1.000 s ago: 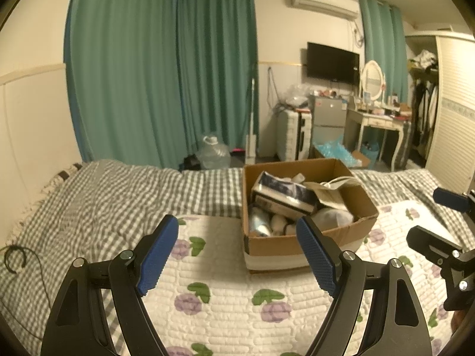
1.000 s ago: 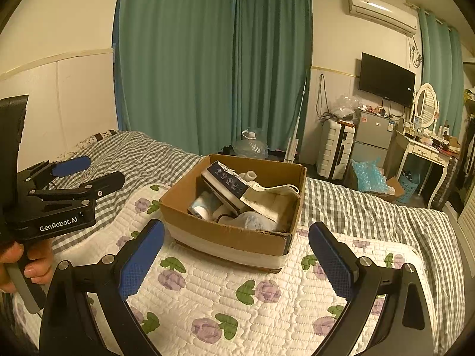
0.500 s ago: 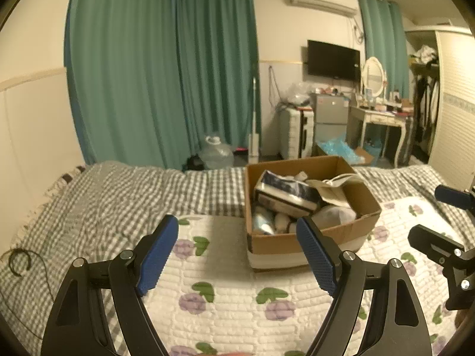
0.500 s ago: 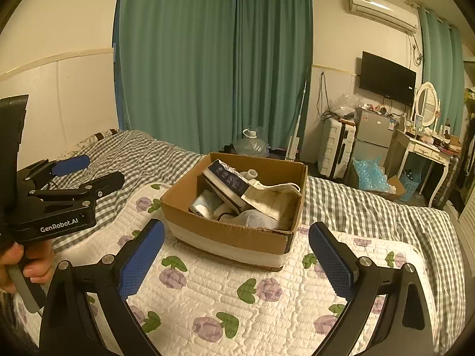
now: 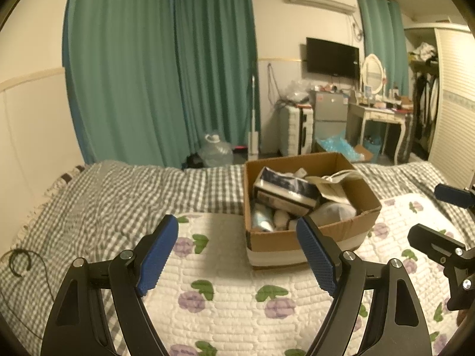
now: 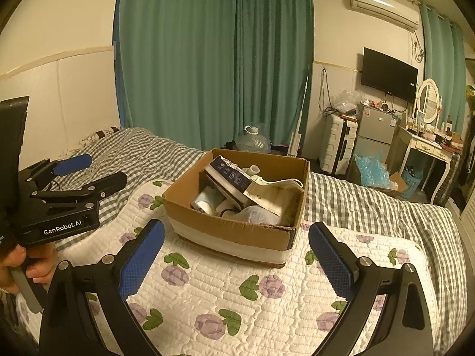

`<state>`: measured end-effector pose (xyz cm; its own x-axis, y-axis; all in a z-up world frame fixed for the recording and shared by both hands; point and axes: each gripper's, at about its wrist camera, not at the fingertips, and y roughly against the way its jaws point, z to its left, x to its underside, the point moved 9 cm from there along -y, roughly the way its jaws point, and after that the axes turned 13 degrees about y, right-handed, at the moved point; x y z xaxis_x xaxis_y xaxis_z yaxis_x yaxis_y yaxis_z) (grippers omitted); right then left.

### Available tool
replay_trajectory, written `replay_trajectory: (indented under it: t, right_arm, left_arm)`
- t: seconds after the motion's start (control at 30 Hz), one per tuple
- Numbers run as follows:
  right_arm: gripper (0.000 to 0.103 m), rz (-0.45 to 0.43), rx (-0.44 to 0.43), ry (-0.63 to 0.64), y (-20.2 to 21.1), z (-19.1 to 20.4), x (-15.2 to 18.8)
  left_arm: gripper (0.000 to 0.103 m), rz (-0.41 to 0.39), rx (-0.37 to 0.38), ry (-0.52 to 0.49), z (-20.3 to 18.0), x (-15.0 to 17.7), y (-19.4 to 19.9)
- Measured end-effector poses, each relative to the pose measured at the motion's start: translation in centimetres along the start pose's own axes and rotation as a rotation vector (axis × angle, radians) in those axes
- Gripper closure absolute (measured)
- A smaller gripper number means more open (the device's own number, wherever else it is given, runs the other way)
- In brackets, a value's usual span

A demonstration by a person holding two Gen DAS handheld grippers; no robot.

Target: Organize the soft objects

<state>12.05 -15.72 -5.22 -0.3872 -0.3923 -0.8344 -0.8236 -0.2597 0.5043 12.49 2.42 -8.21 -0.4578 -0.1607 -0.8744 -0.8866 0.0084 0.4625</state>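
Observation:
An open cardboard box (image 5: pixel 311 237) (image 6: pixel 231 231) sits on a white quilt with purple flowers (image 5: pixel 225 293) (image 6: pixel 237 293) on the bed. It holds a dark blue tissue pack (image 5: pixel 285 184) (image 6: pixel 228 175), a cream cloth bag (image 5: pixel 335 181) (image 6: pixel 276 192), white rolled items and a pale bundle (image 6: pixel 255 216). My left gripper (image 5: pixel 237 255) is open and empty, held above the quilt, in front and left of the box. My right gripper (image 6: pixel 236 259) is open and empty, in front of the box. Each gripper shows at the edge of the other's view.
A grey checked blanket (image 5: pixel 98 201) (image 6: pixel 371 204) covers the bed around the quilt. Green curtains (image 5: pixel 166 83), a water jug (image 5: pixel 215 151), a suitcase, a small fridge (image 6: pixel 377 133) and a dressing table (image 5: pixel 383 118) stand beyond the bed's far edge.
The left wrist view has tilted up slightly and drawn back a little. Both grippers stay open and empty; the box and its contents have not moved.

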Motion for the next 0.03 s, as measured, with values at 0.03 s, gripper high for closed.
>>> replay_trajectory:
  t: [0.03]
  right_arm:
    - [0.005,0.0,0.0,-0.001,0.02,-0.03,-0.05]
  left_arm:
    - [0.02,0.003,0.002,0.001,-0.01,0.05,-0.03]
